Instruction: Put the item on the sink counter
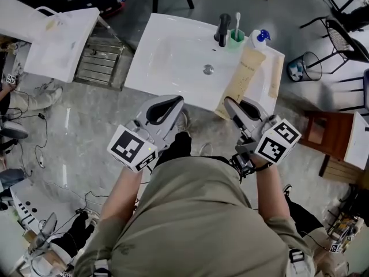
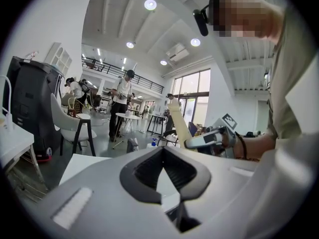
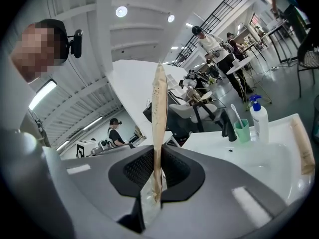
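My right gripper (image 1: 233, 105) (image 3: 157, 153) is shut on the lower end of a long flat beige tube (image 1: 245, 77) (image 3: 158, 113). The tube sticks out past the jaws over the right side of the white sink counter (image 1: 161, 39). The left gripper view also catches that tube (image 2: 178, 126) and the right gripper (image 2: 207, 139). My left gripper (image 1: 164, 109) (image 2: 162, 156) hangs just in front of the counter's near edge, its jaws together with nothing between them.
On the counter stand a black faucet (image 1: 222, 29), a green cup with a toothbrush (image 1: 236, 36) and a pump bottle (image 1: 259, 39). A second beige tube (image 1: 275, 74) lies along its right edge. A wire bin (image 1: 302, 67) and a brown stool (image 1: 323, 131) stand right; another white basin (image 1: 63, 39) sits left.
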Demonstrator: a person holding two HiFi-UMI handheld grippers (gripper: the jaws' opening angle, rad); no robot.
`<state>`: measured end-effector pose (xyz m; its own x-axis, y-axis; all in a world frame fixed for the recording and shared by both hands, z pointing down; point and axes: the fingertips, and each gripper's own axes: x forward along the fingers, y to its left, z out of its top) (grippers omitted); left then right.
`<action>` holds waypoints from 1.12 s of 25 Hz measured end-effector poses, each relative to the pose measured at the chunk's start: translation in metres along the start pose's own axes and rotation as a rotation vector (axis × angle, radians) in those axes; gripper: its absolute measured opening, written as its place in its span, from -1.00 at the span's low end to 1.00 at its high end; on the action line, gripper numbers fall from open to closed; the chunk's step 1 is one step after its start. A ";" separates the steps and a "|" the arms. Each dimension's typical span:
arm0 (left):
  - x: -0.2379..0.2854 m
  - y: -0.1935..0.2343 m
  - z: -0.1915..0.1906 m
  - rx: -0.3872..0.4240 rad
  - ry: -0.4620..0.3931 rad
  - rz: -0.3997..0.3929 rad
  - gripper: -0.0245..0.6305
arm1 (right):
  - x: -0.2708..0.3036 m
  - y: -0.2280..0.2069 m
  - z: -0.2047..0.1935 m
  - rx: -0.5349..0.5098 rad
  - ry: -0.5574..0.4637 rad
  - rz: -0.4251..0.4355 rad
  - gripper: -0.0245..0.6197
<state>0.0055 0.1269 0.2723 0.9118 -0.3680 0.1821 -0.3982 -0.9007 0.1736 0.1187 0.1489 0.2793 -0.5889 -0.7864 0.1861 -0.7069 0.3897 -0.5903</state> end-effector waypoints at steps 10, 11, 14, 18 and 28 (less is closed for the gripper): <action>-0.004 0.051 -0.001 -0.036 0.007 0.012 -0.91 | 0.053 -0.007 0.007 0.012 0.049 -0.001 -0.79; -0.005 0.056 -0.001 -0.040 0.008 0.014 -0.91 | 0.058 -0.007 0.007 0.012 0.055 -0.001 -0.79; -0.008 0.070 -0.001 -0.049 0.006 0.019 -0.91 | 0.074 -0.007 0.008 0.014 0.066 0.001 -0.79; -0.013 0.092 -0.002 -0.061 0.007 0.025 -0.91 | 0.100 -0.008 0.010 0.017 0.082 0.001 -0.79; -0.011 0.158 -0.002 -0.082 0.025 0.027 -0.91 | 0.168 -0.025 0.017 0.053 0.112 -0.009 -0.79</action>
<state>-0.0677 -0.0105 0.2995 0.8981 -0.3856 0.2115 -0.4308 -0.8681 0.2467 0.0440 -0.0014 0.3119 -0.6249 -0.7301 0.2765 -0.6923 0.3545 -0.6285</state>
